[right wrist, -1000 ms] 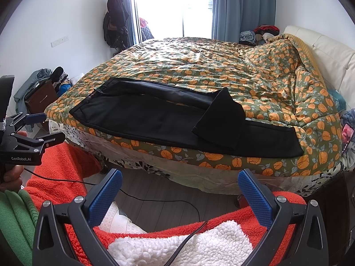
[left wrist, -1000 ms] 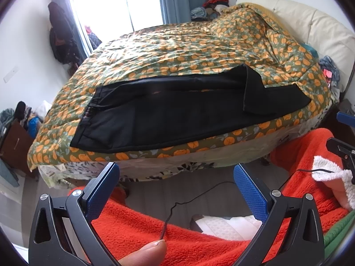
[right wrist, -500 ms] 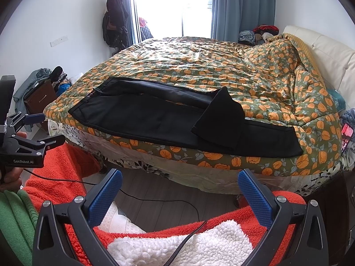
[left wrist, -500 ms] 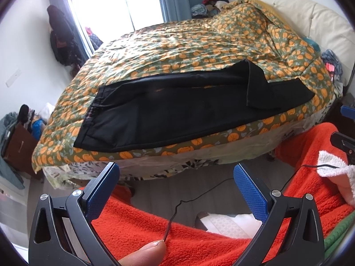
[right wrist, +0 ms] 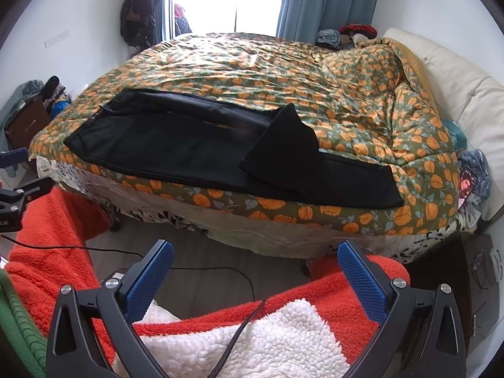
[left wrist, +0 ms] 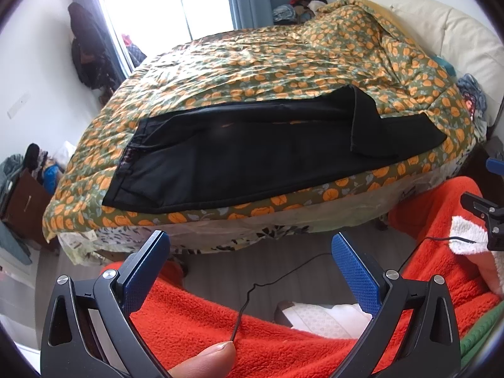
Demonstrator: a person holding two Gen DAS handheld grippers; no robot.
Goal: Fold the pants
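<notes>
Black pants [left wrist: 252, 157] lie flat along the near edge of the bed, waistband at the left, legs to the right. One leg end [left wrist: 365, 123] is flipped back over the other. The pants also show in the right wrist view [right wrist: 195, 151], with the flipped leg end [right wrist: 283, 145] in the middle. My left gripper [left wrist: 250, 245] is open and empty, held back from the bed above the floor. My right gripper [right wrist: 255, 252] is open and empty, also short of the bed edge.
The bed has a green quilt with orange pumpkins [left wrist: 283, 56] and a cream headboard [left wrist: 441, 25] at the right. An orange fleece garment [right wrist: 56, 236] and a black cable [left wrist: 283, 271] are below the grippers. A dark nightstand [right wrist: 472, 283] stands at the right, clutter [left wrist: 28, 176] at the left.
Both grippers have moved a little closer to the bed and tilted, so the pants look larger. The pants have not moved. Both grippers stay open.
</notes>
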